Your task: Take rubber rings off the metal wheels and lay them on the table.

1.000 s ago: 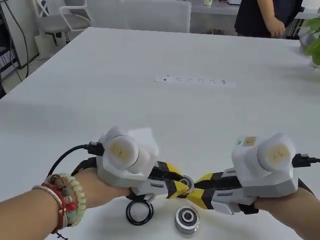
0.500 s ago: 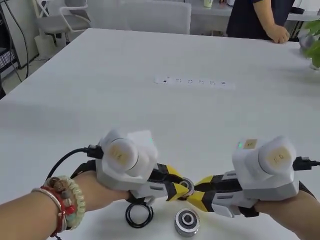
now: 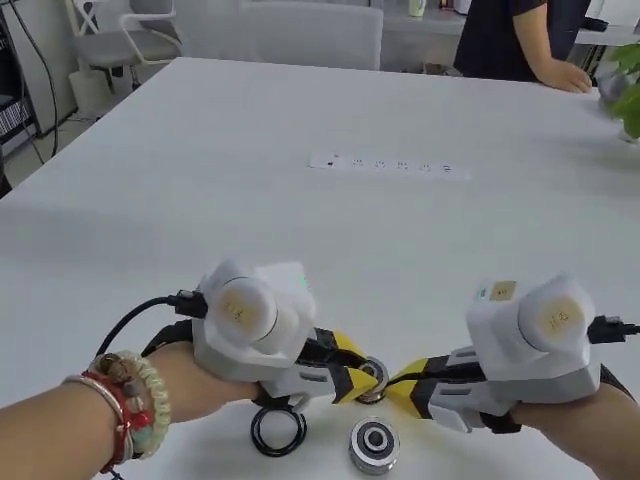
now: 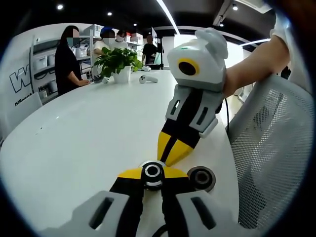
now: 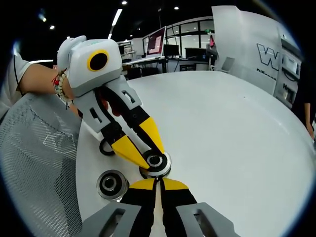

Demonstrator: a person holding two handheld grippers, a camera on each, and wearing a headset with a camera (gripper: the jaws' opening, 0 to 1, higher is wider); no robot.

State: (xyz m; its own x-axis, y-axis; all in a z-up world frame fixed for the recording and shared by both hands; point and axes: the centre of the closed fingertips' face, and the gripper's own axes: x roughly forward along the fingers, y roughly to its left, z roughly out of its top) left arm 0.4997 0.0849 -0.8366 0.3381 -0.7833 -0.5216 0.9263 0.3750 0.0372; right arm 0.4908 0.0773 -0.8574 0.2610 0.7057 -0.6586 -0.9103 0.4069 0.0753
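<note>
Your left gripper (image 4: 153, 174) has its jaws clamped on a small silver metal wheel (image 5: 158, 162) just above the white desk (image 3: 300, 200). Your right gripper (image 5: 159, 183) has its jaws closed at the wheel's rim. Black rubber rings (image 3: 278, 425) already lie on the desk. A second metal wheel (image 3: 375, 440) waits nearby.

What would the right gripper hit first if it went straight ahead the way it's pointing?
The metal wheel clamped in the left gripper, directly ahead of the right gripper and its shut tips. They look almost touching, though depth is hard to judge.

White table (image 3: 300, 150), grey chair (image 3: 125, 40), potted plant (image 4: 117, 60)
</note>
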